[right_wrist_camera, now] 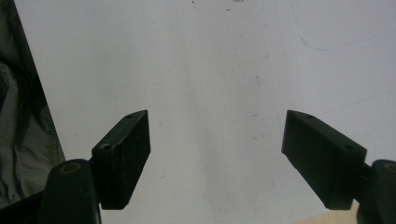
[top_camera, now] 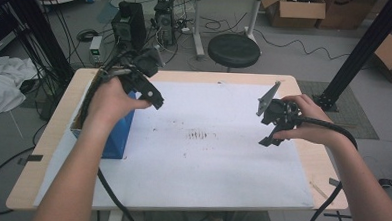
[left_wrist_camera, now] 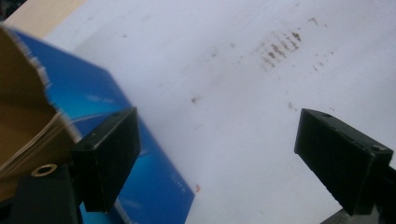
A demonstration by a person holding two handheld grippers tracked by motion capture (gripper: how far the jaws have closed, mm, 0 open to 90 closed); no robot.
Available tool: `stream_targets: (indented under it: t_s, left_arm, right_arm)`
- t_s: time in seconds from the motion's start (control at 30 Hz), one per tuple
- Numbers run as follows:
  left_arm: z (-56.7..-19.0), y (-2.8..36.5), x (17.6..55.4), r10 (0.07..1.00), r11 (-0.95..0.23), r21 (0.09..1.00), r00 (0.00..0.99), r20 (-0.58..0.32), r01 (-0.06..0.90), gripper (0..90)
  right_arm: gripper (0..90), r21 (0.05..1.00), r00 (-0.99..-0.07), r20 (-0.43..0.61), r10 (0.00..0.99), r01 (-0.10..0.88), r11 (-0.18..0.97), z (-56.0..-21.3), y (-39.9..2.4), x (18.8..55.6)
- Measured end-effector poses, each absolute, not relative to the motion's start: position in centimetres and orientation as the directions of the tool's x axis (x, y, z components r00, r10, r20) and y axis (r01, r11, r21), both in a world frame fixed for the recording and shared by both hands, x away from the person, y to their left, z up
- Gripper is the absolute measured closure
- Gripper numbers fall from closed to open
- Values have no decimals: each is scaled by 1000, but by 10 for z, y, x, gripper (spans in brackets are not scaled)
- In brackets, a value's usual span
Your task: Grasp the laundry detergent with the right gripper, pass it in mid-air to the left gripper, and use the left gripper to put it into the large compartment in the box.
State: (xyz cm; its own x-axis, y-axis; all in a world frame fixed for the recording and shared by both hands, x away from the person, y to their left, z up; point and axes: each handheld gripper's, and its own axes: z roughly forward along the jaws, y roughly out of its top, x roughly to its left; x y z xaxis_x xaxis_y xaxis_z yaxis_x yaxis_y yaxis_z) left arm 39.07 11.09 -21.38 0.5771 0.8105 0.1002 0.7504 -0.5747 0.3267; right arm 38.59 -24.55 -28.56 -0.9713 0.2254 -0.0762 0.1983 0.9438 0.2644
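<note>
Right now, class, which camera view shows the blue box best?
The high view: the blue box stands whole at the table's left side, beside the left gripper. The left gripper view shows just its blue side and torn cardboard rim, close up.

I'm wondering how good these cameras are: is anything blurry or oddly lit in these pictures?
High view: even, soft light, sharp enough, faint shadows beside the blue box. Left gripper view: the box's torn edge close by looks soft. Right gripper view: the white sheet looks flat, the jaws dark, no glare.
</note>
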Motion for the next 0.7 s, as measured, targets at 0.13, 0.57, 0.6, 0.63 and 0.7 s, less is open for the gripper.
stream_targets:
  t_s: [0.13,0.57,0.6,0.63,0.7]
  left_arm:
    - [-226,87,389,770,-626,314,630,102,714,151]
    - [-245,42,388,688,-710,273,722,69,650,154]
    - [-246,41,388,685,-712,273,725,68,647,153]
    - [-246,40,389,682,-714,272,728,67,645,153]
    - [-247,39,389,682,-715,271,729,67,644,153]
  right_arm:
    - [239,261,-971,-76,225,199,945,-287,-246,386]
    - [239,262,-969,-73,236,209,942,-287,-252,388]
    - [239,261,-969,-74,236,210,942,-287,-252,388]
    - [239,261,-969,-73,238,212,942,-287,-252,388]
    - [239,261,-968,-72,239,213,941,-287,-253,388]
